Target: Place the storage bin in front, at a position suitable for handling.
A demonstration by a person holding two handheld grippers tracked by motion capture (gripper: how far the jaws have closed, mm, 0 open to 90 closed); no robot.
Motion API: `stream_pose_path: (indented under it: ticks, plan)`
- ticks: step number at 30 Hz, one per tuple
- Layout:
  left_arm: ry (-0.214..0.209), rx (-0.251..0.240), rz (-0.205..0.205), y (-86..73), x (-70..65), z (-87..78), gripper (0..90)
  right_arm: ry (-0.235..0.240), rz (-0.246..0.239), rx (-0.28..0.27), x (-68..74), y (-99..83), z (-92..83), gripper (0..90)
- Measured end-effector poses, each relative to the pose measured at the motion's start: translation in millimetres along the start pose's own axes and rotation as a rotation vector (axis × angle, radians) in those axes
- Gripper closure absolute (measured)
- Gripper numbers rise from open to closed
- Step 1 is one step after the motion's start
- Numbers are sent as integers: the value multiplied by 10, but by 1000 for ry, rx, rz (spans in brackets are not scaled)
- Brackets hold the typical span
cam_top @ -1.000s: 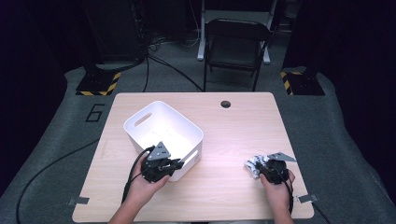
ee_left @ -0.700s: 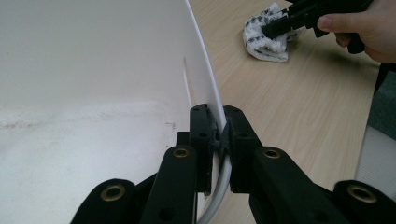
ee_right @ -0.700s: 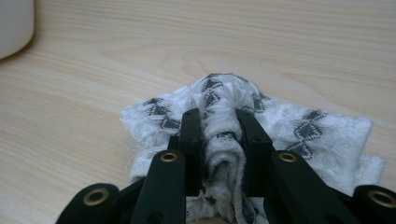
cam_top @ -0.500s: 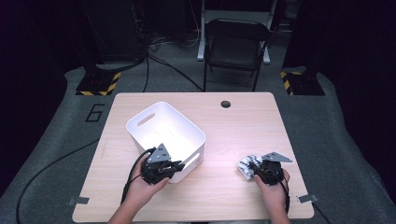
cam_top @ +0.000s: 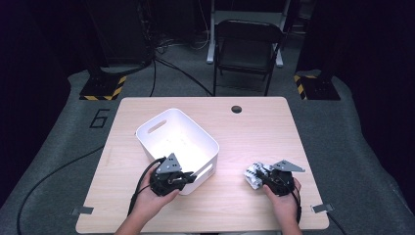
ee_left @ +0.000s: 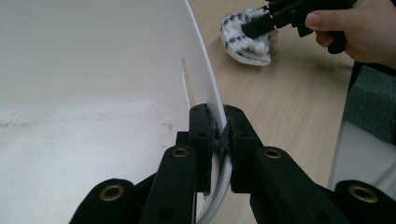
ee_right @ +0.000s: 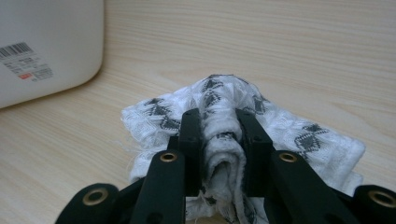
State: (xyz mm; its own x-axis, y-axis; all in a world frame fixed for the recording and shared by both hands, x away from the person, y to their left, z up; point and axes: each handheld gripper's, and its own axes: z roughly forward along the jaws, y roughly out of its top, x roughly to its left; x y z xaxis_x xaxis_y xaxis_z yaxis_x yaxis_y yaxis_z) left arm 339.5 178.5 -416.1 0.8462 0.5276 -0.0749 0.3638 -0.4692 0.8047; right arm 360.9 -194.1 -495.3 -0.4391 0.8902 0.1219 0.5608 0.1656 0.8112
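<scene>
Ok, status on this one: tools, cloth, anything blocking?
Left tool clamped on white bin rim. Right tool shut on patterned cloth, on table beside bin. Nothing between them.

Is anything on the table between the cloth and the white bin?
Nothing visible is. Bare table lies between the cloth, clamped in the right gripper, and the white bin. The bin's near wall must be cleared; the left gripper grips its rim.
</scene>
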Motion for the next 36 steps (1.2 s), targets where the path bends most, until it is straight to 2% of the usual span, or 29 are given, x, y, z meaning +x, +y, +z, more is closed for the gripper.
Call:
stream_pose_path:
  ticks: [1,6,11,19,21,22,23,31,33,36]
  plan:
    - [-2,-1,6,2,-10,4,830,15,-17,2,30,9,-24,744]
    - [-19,-1,17,10,-54,23,829,38,-24,-25,100,29,-66,744]
    - [-55,1,39,27,-119,61,827,83,-48,-57,232,63,-107,743]
    - [-71,-2,43,36,-164,86,826,147,-98,-105,377,127,-137,743]
    - [-73,0,43,36,-178,88,826,189,-110,-124,428,147,-173,743]
    - [-73,0,43,36,-178,88,825,189,-110,-124,428,147,-173,743]
    - [-75,-4,44,35,-184,93,825,209,-109,-146,458,166,-213,743]
    - [-88,-4,52,37,-205,103,824,259,-141,-224,520,267,-357,742]
    - [-89,0,54,40,-207,103,823,295,-155,-258,543,321,-410,742]
    - [-95,-1,58,43,-218,108,823,309,-160,-276,559,354,-421,742]
